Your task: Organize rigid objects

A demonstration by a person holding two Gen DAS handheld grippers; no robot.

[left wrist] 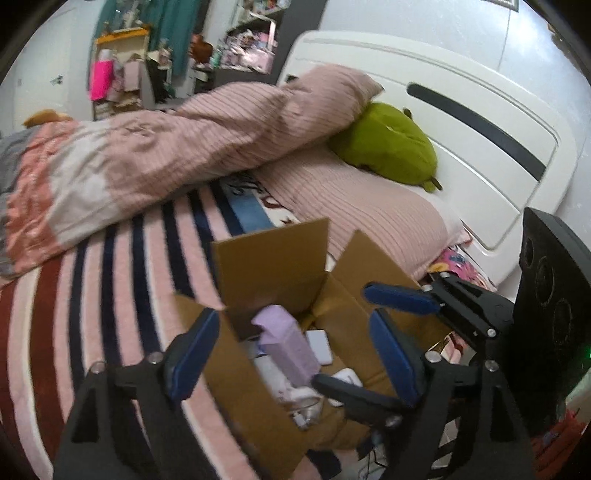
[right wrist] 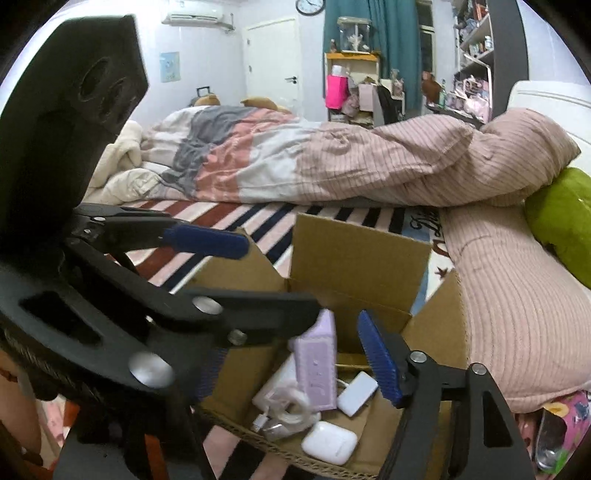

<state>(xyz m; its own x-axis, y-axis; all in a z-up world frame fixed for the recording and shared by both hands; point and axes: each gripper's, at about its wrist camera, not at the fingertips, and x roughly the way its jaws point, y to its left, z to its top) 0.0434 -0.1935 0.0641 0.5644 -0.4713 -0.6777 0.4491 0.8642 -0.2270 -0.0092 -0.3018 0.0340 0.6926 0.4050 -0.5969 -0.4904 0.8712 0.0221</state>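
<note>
Both claws open above cardboard box, lilac carton inside

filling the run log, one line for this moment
left gripper: open | right gripper: open | purple box: in cardboard box, unheld

A bedroom with pale walls. A bed fills the middle, covered by a striped blanket in pink, dark blue and red, with a rumpled pink duvet across it and a white headboard behind. Teal curtains hang at the far wall beside a white door. An air conditioner and a round clock sit high up. Cluttered shelves stand at right, their contents too blurred to name.
</note>
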